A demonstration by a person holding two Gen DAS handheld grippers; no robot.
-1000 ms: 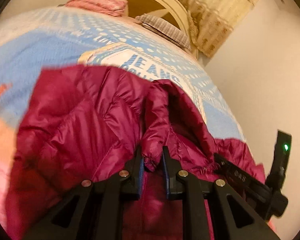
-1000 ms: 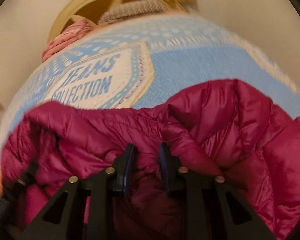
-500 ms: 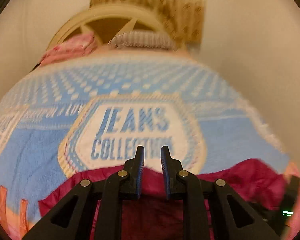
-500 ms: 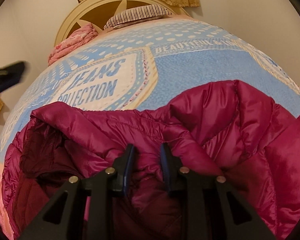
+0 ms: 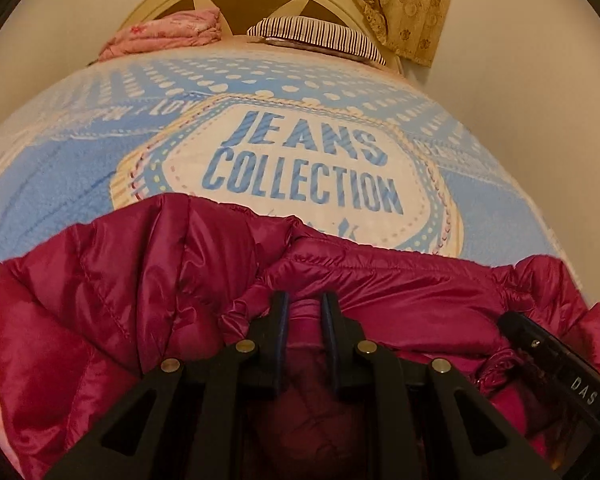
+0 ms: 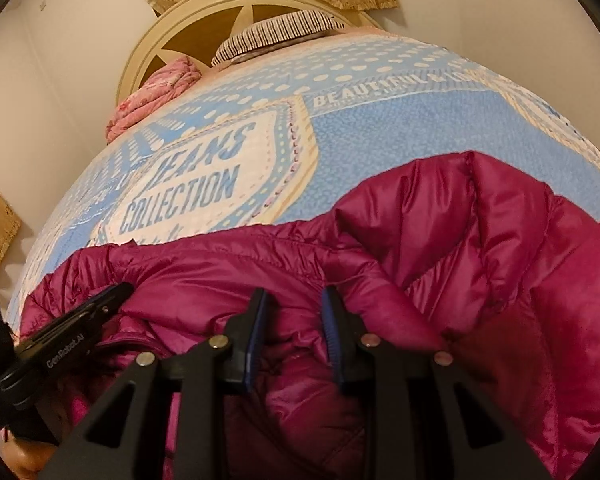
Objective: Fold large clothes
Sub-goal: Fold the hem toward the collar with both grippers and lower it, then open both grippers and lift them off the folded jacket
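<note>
Our left gripper [image 5: 303, 312] and right gripper [image 6: 294, 308] each pinch the jacket [image 5: 112, 292] filling the lower frame on the blanket [image 5: 60, 176], pillows [image 5: 316, 36] at top.

Jacket's [image 5: 120, 288] lower part behind hand-held grippers, cut off.

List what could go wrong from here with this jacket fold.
1. The puffy jacket looks slippery; the bunched fabric between the left gripper fingers could slide out.
2. The right gripper holds only a loose bulge.
3. Both grippers sit close together, so the far side may drag the blanket.
</note>
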